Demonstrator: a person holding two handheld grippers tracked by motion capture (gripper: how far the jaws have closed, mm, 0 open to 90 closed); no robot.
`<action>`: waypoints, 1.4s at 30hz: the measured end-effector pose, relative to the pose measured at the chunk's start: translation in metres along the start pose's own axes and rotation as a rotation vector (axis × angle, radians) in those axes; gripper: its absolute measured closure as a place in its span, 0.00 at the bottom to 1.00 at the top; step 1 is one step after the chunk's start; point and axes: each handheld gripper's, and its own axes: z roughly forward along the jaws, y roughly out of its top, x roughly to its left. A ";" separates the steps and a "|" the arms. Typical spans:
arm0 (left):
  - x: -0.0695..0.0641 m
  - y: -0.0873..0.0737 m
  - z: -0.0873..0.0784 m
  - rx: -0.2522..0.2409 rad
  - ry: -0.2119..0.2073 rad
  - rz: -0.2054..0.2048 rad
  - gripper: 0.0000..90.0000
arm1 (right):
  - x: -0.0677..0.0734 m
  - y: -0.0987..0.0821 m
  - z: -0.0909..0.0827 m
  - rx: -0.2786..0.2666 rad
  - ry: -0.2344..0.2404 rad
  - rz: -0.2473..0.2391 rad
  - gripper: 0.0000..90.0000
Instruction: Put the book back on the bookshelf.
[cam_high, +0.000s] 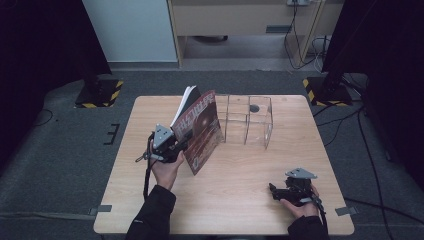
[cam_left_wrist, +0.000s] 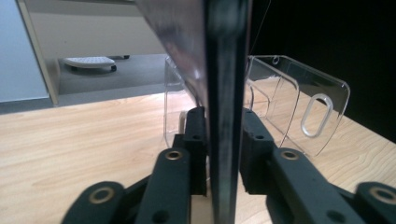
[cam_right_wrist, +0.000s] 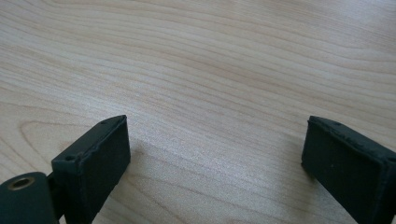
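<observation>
Left claw (cam_high: 176, 146) holds a red-covered magazine (cam_high: 200, 131) upright on its edge, tilted, over the counter (cam_high: 235, 170), just beside the clear acrylic file holder (cam_high: 247, 121). In the left gripper view the pads (cam_left_wrist: 254, 154) sit against both faces of the magazine (cam_left_wrist: 226, 107). Right claw (cam_high: 276, 192) is wide and empty, low over bare counter near the front right.
</observation>
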 end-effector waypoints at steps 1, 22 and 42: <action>0.000 0.003 0.001 0.004 0.004 0.001 0.82 | 0.000 0.000 0.000 -0.001 -0.001 0.000 0.09; -0.005 0.030 0.026 -0.056 0.057 -0.055 0.93 | 0.000 0.000 0.000 -0.001 -0.001 0.000 0.09; -0.005 0.040 0.086 -0.123 0.124 -0.086 0.93 | 0.000 0.000 0.000 -0.001 0.002 0.001 0.09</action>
